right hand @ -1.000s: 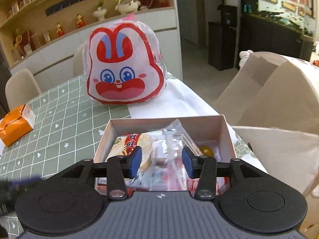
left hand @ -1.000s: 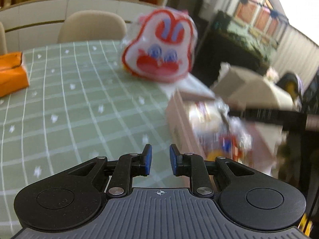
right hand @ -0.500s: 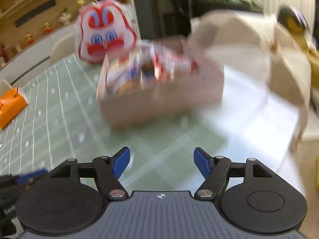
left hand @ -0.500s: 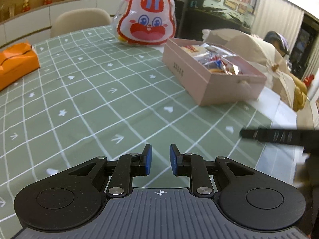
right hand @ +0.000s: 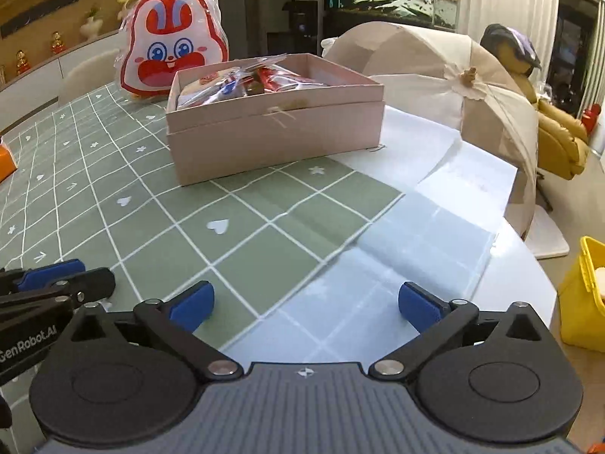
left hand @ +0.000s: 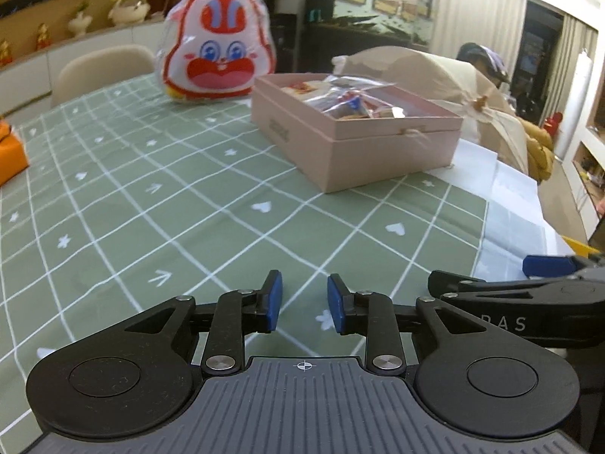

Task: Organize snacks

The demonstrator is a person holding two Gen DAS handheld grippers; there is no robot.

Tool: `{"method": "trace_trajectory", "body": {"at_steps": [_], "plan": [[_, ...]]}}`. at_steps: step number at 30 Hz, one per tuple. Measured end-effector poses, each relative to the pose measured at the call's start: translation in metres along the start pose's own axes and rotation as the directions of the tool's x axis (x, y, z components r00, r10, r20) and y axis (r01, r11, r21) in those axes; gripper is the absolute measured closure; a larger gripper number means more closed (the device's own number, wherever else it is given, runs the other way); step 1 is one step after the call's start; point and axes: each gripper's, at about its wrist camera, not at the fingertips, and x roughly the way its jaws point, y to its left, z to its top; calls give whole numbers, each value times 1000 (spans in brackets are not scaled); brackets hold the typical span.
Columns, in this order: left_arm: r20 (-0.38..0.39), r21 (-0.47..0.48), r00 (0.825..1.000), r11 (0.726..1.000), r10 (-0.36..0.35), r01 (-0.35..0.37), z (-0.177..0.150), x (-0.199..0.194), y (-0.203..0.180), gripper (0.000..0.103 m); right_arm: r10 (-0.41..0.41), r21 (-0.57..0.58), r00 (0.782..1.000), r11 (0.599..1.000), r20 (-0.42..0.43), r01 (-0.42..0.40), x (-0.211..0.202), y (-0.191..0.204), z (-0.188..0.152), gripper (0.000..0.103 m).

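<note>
A: Both claws are backing off the pink box (right hand: 272,128) now; right claw (right hand: 306,304) is opening wide, nothing btwn, left claw (left hand: 301,300) opening too, narrow & empty

B: Snacks (right hand: 245,83) are sitting in the box on the bench (right hand: 113,196), beside the rabbit bag (right hand: 170,60) — prob wrapping up

The left gripper (left hand: 301,304) pointed forward and down. Its jaws stood a narrow gap apart and were opening, with nothing between the blue pads (left hand: 273,300). The right gripper (right hand: 305,302) sat just beside it, also tilted forward and down; its jaws were spread wide and opening, again with nothing between them. In the left wrist view the right gripper's side showed at the right edge, and in the right wrist view the left gripper's fingers (right hand: 49,270) showed at the left edge.
</note>
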Motion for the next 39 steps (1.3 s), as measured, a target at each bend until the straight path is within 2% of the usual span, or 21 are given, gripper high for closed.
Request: {"method": "trace_trajectory", "body": {"at_steps": [4, 7, 10, 39], "plan": [[28, 61, 999, 997, 44, -46, -6, -1, -14, 73, 13, -11, 1000, 1000, 20, -13, 1, -6, -2, 0], [26, 6, 999, 999, 45, -45, -5, -1, -10, 73, 3, -1, 999, 1000, 35, -3, 1, -8, -3, 0], [26, 22, 998, 998, 62, -62, -5, -1, -14, 73, 4, -3, 998, 1000, 57, -4, -1, -8, -7, 0], [28, 16, 998, 998, 62, -63, -5, -1, -13, 73, 7, -4, 997, 1000, 75, -6, 0, -8, -9, 0]]}}
